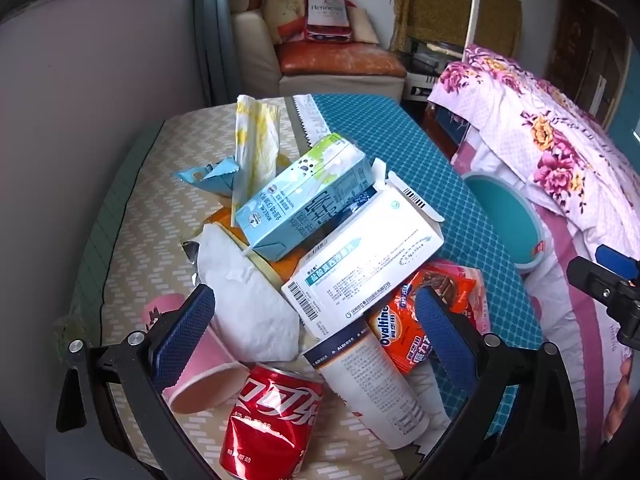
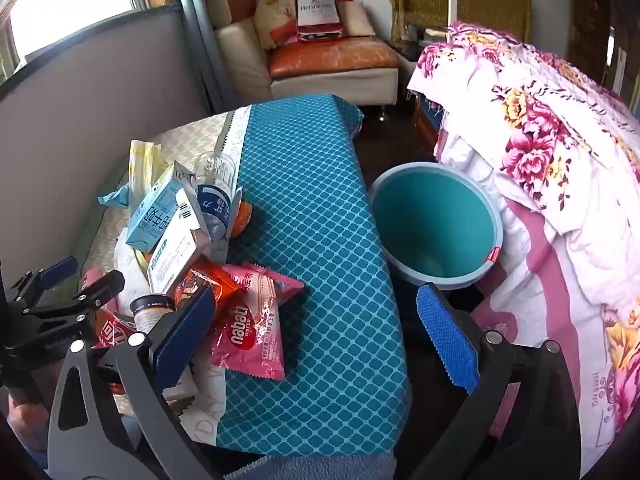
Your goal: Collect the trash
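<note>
Cluttered worktop (image 2: 320, 240): trash pile (image 1: 320, 272) sits heaped at its left, untouched, I judge. Left claw (image 1: 316, 320) gapes wide above it, empty. Right claw (image 2: 316, 332) also wide, empty. Bin (image 2: 436, 224), rightward, holds nothing visible.

The left gripper (image 1: 316, 316) has two black angular arms, each ending in a flat finger faced with a dark blue pad (image 1: 182, 336) of fine diamond texture. Round silver screw heads (image 1: 135, 337) sit at the joints behind the pads. The right gripper (image 2: 316, 332) is built alike: black struts with triangular cut-outs, silver screws, and brighter blue textured pads (image 2: 448, 340) with a toothed edge. From the right camera, the left gripper's black body bears small pale lettering, too small to read.
</note>
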Action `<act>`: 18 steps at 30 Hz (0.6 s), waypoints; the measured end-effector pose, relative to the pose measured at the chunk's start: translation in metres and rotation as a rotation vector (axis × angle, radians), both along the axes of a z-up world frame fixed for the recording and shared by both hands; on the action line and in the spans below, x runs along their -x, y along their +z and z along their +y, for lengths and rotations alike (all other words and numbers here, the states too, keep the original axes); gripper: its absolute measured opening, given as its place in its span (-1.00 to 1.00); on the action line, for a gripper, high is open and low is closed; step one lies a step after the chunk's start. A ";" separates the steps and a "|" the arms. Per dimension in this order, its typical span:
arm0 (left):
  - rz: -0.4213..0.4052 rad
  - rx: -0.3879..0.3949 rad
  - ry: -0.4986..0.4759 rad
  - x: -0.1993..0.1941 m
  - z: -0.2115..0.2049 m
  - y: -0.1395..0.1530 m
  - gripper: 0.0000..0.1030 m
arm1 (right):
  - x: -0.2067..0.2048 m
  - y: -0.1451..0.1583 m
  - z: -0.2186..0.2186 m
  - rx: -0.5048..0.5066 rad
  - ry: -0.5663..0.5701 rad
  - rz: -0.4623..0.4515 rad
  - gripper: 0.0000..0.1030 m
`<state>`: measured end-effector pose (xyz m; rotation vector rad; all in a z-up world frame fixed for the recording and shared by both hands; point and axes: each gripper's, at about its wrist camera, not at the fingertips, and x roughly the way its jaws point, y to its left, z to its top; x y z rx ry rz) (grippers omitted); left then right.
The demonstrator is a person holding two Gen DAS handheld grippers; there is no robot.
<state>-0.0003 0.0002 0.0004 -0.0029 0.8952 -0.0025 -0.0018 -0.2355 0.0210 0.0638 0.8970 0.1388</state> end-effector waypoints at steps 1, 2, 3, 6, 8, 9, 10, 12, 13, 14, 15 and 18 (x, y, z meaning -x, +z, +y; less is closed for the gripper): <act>-0.001 -0.001 0.001 0.000 0.000 0.000 0.94 | 0.000 0.001 0.000 0.003 0.001 -0.007 0.88; -0.001 0.003 0.000 0.000 0.000 0.000 0.94 | -0.001 0.002 -0.001 0.008 0.000 -0.014 0.88; -0.001 0.008 -0.001 0.000 0.001 0.000 0.94 | -0.002 0.001 -0.003 -0.013 -0.003 0.006 0.88; -0.003 0.019 0.002 0.002 0.003 0.000 0.94 | -0.001 0.000 -0.001 -0.021 -0.002 0.013 0.88; 0.005 0.008 0.006 0.005 0.005 0.000 0.94 | 0.001 0.000 -0.002 -0.018 -0.003 0.012 0.88; 0.003 0.009 0.008 0.006 0.005 0.001 0.94 | 0.000 0.001 -0.005 -0.033 -0.003 0.013 0.88; 0.005 0.011 0.011 0.005 0.006 0.000 0.94 | 0.001 0.001 -0.004 -0.030 -0.003 0.012 0.88; 0.003 0.010 0.012 0.007 0.005 0.001 0.94 | 0.003 0.002 0.000 -0.023 -0.004 0.010 0.88; 0.002 0.010 0.012 0.007 0.005 0.001 0.94 | 0.002 0.001 -0.001 -0.020 -0.006 0.011 0.88; 0.007 0.021 0.015 0.005 0.007 0.004 0.94 | 0.002 0.000 -0.002 -0.017 -0.009 0.015 0.88; 0.007 0.023 0.014 0.005 0.007 0.004 0.94 | 0.002 -0.001 -0.002 -0.017 -0.011 0.018 0.88; 0.004 0.022 0.009 0.007 0.006 0.005 0.94 | 0.002 -0.003 -0.002 -0.017 -0.018 0.026 0.88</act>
